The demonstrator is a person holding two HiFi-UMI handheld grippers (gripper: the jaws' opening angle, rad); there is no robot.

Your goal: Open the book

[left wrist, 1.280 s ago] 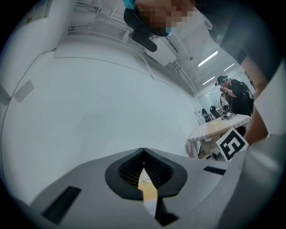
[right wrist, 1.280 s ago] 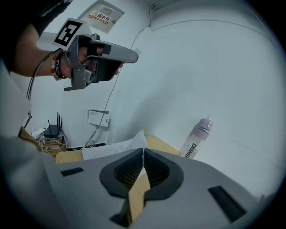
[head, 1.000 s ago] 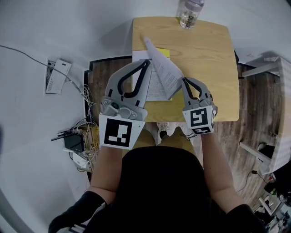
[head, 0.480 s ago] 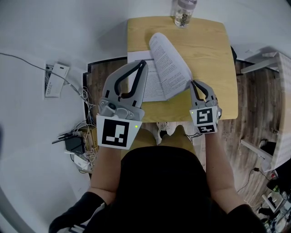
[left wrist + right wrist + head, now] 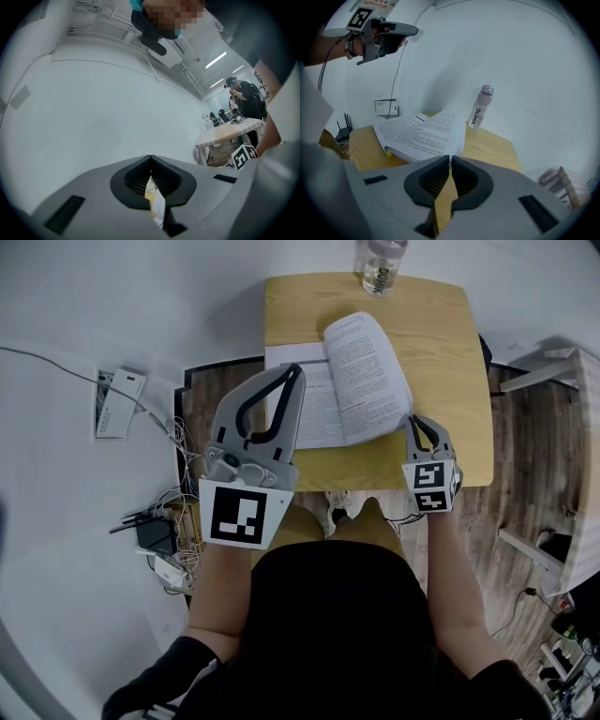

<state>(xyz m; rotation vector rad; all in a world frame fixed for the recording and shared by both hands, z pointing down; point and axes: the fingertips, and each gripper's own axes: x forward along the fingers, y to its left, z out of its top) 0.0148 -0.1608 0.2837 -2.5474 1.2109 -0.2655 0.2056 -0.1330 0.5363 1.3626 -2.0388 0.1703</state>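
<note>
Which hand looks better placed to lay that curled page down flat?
Right. The right tongs are shut on the curled page's near corner, low by the table. The left tongs are shut, empty, held above the book's left side.

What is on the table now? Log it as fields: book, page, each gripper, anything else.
book: open, text up, on the table
page: arched over the right half, near corner at the right gripper's tips
right gripper: shut on the page, at the book's near right corner
left gripper: shut, empty, raised over the book's left half
bottle: upright at the table's far edge, apart from the book
</note>
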